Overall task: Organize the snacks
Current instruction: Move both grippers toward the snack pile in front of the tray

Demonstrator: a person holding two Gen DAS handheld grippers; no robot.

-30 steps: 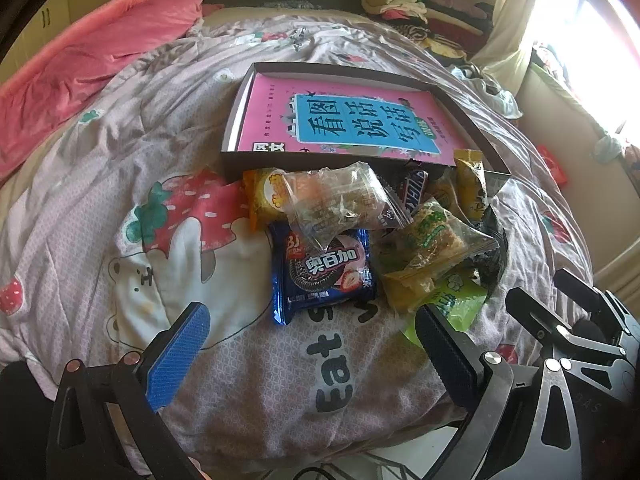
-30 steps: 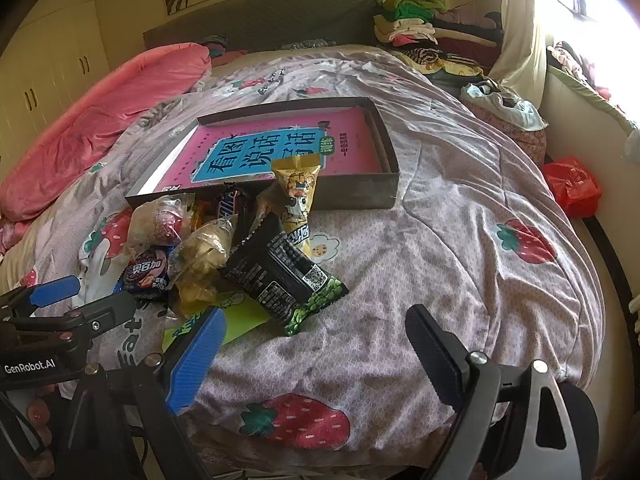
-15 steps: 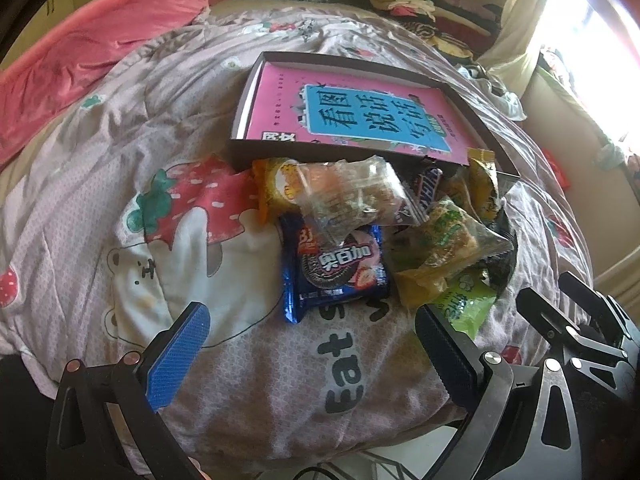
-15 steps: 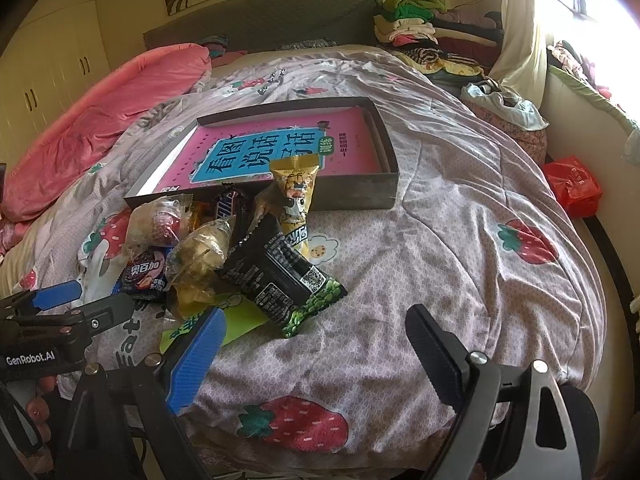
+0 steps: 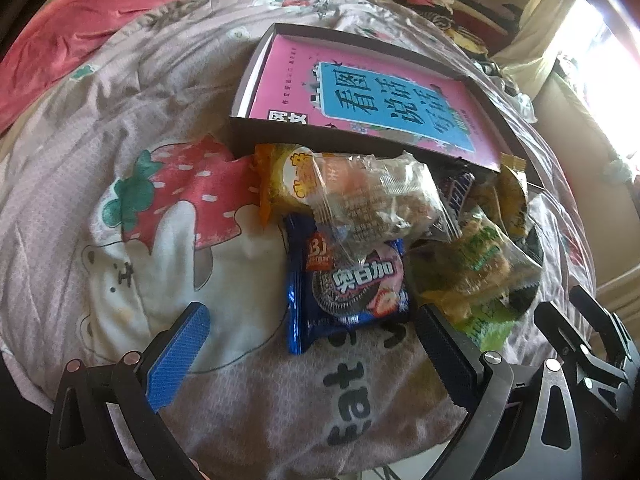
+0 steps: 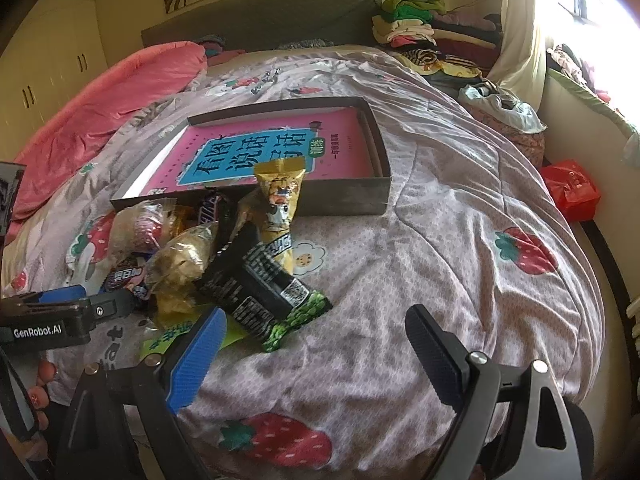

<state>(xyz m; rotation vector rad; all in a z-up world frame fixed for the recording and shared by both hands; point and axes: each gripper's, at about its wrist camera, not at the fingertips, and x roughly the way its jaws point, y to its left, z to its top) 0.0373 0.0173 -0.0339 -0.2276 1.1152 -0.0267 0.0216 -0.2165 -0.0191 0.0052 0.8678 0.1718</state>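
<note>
Left gripper (image 5: 308,344): jaws spread wide and holding nothing, hovering low over the bedspread (image 5: 132,128); the blue pad is at the left and the black pad at the right.
Between the left fingers: the lower edge of the blue cookie packet (image 5: 344,284) lies just ahead of the gap, not touched by either pad.
Right gripper (image 6: 312,344): jaws likewise wide apart and empty, above bare bedspread near the front edge of the bed.
Right gripper's blue pad: just beside the green end of the black snack packet (image 6: 256,292); whether they touch is hard to tell from this angle.
Snack pile: heaped on the bedspread right in front of the box's near wall.
Clear bag of biscuits (image 5: 380,200): lies on top of the cookie packet's upper edge and overlaps an orange packet (image 5: 280,184) to its left.
Clear bag with green print (image 5: 472,264): to the right of the cookie packet, over a flat green packet (image 5: 484,328).
Yellow packet (image 6: 280,200): stands tilted against the box's near wall, its lower end under the black snack packet.
Dark candy bar (image 6: 210,206): wedged between the bags, close to the box wall.
Dark shallow box (image 6: 344,200): open, sitting on the bed beyond the pile, with a pink book (image 6: 272,152) lying flat inside.
Pink blanket (image 6: 112,100): bunched along the left side of the bed.
Folded clothes (image 6: 412,20): stacked at the far right corner by the headboard.
Red bag (image 6: 572,188): beside the bed at the right.
</note>
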